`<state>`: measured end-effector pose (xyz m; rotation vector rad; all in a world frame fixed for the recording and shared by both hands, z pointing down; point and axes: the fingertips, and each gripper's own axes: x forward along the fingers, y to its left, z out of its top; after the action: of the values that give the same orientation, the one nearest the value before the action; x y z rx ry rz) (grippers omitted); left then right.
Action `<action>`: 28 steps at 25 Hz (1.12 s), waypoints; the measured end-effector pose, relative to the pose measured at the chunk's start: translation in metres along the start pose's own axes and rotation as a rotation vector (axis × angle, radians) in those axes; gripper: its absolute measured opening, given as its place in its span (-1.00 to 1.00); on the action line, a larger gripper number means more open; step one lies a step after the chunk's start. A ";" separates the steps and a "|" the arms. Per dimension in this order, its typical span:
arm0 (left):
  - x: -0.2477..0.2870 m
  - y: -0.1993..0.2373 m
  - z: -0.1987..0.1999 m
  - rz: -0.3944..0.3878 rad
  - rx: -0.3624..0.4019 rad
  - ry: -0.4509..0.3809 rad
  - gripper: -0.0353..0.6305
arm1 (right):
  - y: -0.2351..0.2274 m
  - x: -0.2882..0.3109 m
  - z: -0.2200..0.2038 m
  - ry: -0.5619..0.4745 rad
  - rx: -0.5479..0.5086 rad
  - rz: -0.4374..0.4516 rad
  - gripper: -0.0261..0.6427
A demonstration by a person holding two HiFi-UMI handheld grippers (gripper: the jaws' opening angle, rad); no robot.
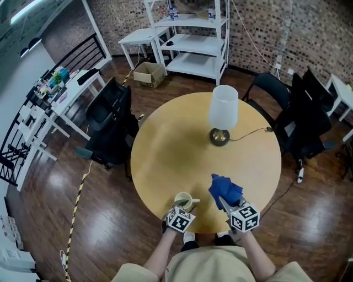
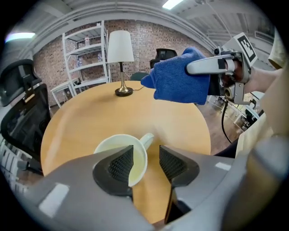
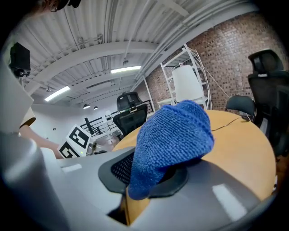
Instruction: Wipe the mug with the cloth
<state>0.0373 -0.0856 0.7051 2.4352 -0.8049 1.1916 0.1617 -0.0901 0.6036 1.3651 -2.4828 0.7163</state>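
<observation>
Head view, cream mug point(image 1: 183, 201), blue cloth point(image 1: 225, 190)

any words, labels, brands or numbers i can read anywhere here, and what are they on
No readable text in any view.
Marker cubes: black-and-white square patterns only, no letters or numbers.
Mug, cloth, lamp: no print showing.
Cardboard box, shelf items: too small to read.
</observation>
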 end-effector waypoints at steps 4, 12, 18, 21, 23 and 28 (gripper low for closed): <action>-0.028 0.012 0.033 0.041 -0.084 -0.145 -0.32 | 0.001 -0.005 0.038 -0.076 -0.046 -0.004 -0.74; -0.130 0.056 0.138 0.096 -0.354 -0.630 -0.15 | 0.007 -0.020 0.128 -0.257 -0.101 -0.028 -0.74; -0.206 0.072 0.203 0.307 -0.164 -0.830 -0.15 | 0.022 -0.039 0.191 -0.371 -0.273 -0.103 -0.74; -0.230 0.076 0.217 0.412 -0.098 -0.863 -0.15 | 0.028 -0.047 0.208 -0.391 -0.332 -0.132 -0.74; -0.239 0.081 0.223 0.441 -0.095 -0.874 -0.15 | 0.028 -0.048 0.217 -0.394 -0.329 -0.140 -0.74; -0.246 0.087 0.235 0.465 -0.103 -0.900 -0.18 | 0.022 -0.053 0.234 -0.412 -0.299 -0.153 -0.74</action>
<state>0.0083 -0.1862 0.3700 2.7378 -1.6799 0.0568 0.1816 -0.1617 0.3739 1.6916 -2.5986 0.0233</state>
